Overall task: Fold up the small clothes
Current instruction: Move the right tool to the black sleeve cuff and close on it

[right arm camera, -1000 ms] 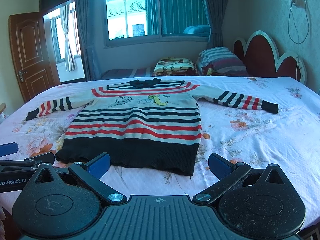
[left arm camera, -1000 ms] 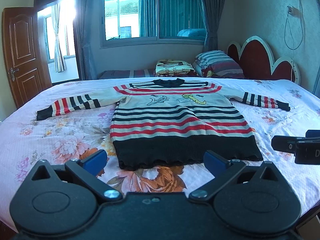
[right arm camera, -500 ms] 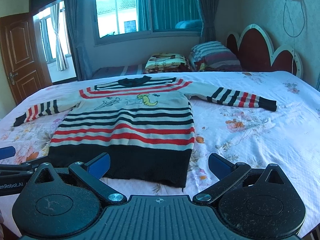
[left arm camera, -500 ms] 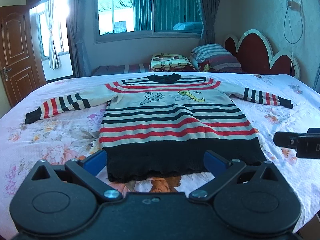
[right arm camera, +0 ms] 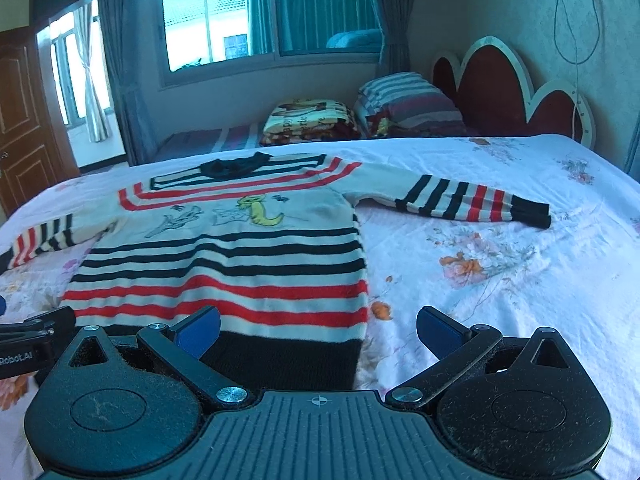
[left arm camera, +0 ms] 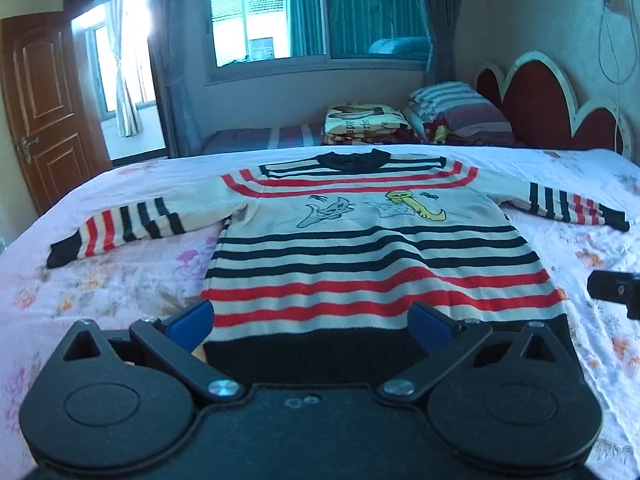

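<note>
While both pairs of fingers stand spread wide with nothing between them, the striped sweater (left arm camera: 376, 256) lies flat and face up on the flowered bed sheet (right arm camera: 520, 280), filling the middle of the left wrist frame and the left half of the right wrist frame. Low in its own frame, the left gripper (left arm camera: 312, 322) has its blue fingers (left arm camera: 192, 322) parted; the left one sits just outside the sweater's lower left corner, the right one over the black hem band (left arm camera: 320, 354) further right. Whether either touches the knit cannot be told. The right gripper (right arm camera: 318, 330) is as wide open: its left finger (right arm camera: 200, 330) shows over the hem, its right finger over bare sheet, so the sweater's right side edge falls between them. Its tip also shows at the right edge of the left wrist frame, beside the hem.

Both sleeves are stretched outward; the right sleeve (right arm camera: 472, 202) ends in a black cuff at mid right, the left sleeve (left arm camera: 120, 228) at mid left. Bare sheet lies open all round the sweater, widest at the right of the right wrist frame. Pillows (right arm camera: 408, 106) and a headboard (right arm camera: 504, 88) sit at the upper right
</note>
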Tool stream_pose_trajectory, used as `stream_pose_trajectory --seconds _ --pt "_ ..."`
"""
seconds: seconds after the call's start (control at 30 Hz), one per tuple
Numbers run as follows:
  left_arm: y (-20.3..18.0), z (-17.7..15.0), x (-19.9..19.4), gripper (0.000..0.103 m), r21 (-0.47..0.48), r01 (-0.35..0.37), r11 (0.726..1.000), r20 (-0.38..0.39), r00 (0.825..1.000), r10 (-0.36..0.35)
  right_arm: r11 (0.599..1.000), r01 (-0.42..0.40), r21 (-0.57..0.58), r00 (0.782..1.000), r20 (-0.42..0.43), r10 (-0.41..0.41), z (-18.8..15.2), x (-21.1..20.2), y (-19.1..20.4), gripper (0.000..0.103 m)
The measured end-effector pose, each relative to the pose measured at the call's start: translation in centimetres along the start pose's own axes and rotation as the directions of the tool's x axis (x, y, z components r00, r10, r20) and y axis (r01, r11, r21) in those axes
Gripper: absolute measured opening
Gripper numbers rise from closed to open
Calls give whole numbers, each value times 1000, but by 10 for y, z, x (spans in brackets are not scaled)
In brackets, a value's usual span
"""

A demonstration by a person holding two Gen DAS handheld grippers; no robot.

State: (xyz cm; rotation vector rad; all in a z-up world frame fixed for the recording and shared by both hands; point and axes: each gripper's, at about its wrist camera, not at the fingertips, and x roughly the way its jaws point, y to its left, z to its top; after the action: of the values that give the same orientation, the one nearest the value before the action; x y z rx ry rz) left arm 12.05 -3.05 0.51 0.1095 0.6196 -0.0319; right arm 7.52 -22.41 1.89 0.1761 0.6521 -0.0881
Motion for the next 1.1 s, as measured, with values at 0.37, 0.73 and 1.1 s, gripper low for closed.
stream_pose_trajectory --seconds 0.37,0.73,1.1 --pt "-19 34 52 103 30 18 999 -34 999 -17 996 60 62 998 1 -61 40 58 -43 103" --pt "-42 68 94 103 39 -56 998 -19 998 57 987 119 104 993 14 -121 67 107 -91 103" --pt "-59 89 138 103 3 5 1000 -32 999 -5 973 154 174 987 8 -158 82 145 -137 103"
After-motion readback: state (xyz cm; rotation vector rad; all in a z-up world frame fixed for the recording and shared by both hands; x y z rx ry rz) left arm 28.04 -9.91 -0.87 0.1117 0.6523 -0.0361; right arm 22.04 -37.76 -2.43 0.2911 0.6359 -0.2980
